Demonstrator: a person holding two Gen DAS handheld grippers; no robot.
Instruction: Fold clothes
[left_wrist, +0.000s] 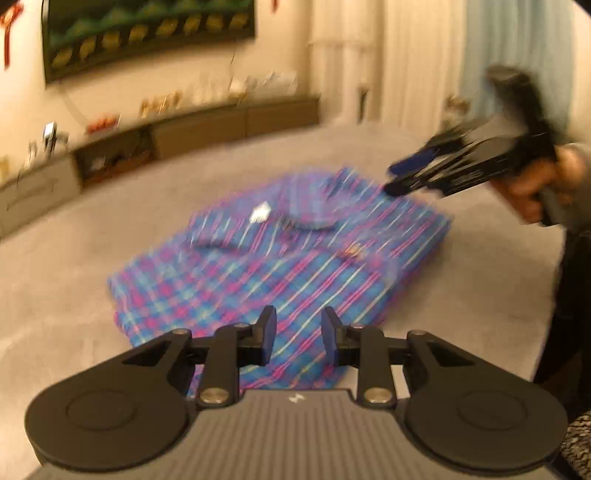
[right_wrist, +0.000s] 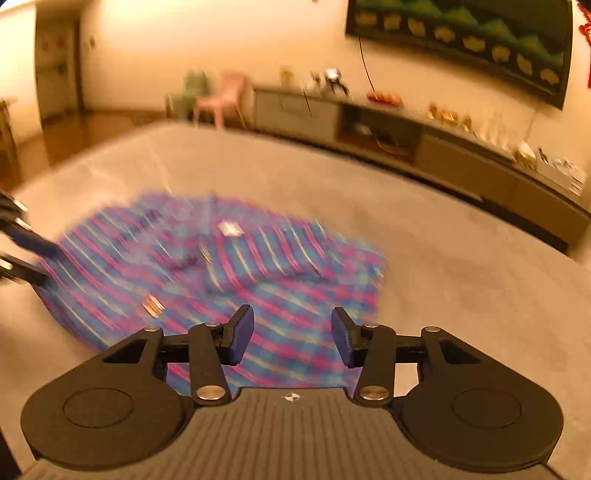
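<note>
Grey matte tabletop (left_wrist: 74, 236) bears a folded plaid shirt (left_wrist: 280, 258); left gripper (left_wrist: 298, 338) and right gripper (right_wrist: 292, 338) gape empty.

Warm, yellowish indoor light fills both wrist views; I see no hard shadows on the grey surface (left_wrist: 74, 258). Motion blur smears nearly everything beyond my own tools: the plaid shirt (left_wrist: 280, 258) is streaked in both views, its stripes doubled, and the right tool (left_wrist: 402, 177) seen from the left wrist is a dark smear. The near tool bodies stay sharp. Fisheye distortion bows the low cabinet (right_wrist: 461, 155) and wall picture (right_wrist: 461, 40) into curves. The wall (right_wrist: 184, 29) glows overexposed in the right view.
</note>
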